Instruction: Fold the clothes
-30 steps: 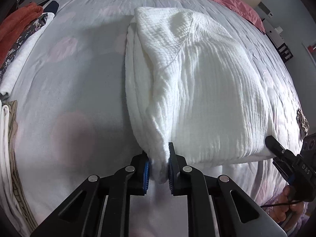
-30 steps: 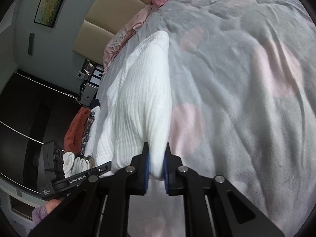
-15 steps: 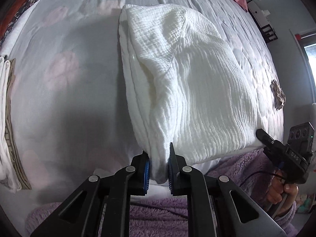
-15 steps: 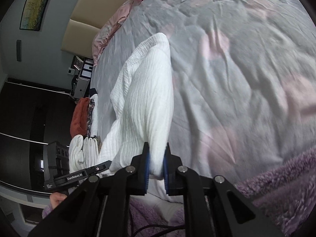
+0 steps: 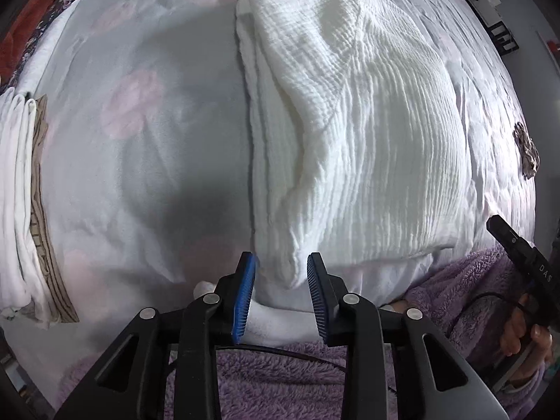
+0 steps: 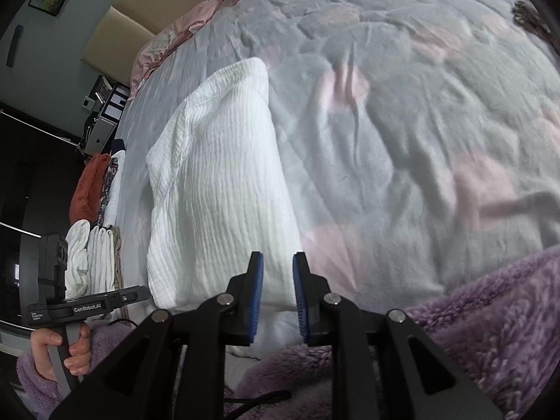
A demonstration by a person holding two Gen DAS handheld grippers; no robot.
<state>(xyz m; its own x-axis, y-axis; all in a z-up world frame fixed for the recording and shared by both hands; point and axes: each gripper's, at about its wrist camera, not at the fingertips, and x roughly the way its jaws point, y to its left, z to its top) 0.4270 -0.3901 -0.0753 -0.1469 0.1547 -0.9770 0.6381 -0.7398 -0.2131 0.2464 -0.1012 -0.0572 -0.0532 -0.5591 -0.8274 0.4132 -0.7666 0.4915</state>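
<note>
Where it lies folded on the bed [image 5: 147,161], the white crinkled garment [image 5: 350,133] is a ribbed, puffy rectangle w/ stacked layers along one edge. Left tongs [image 5: 281,281] have just been opening, corner loose between the pads; right tongs [image 6: 278,278] likewise, gapped at the other corner. Bare grey quilt beyond both.

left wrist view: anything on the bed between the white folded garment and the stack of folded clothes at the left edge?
Nothing. In the left wrist view only bare grey floral bedspread lies between the white garment and the stack.
</note>
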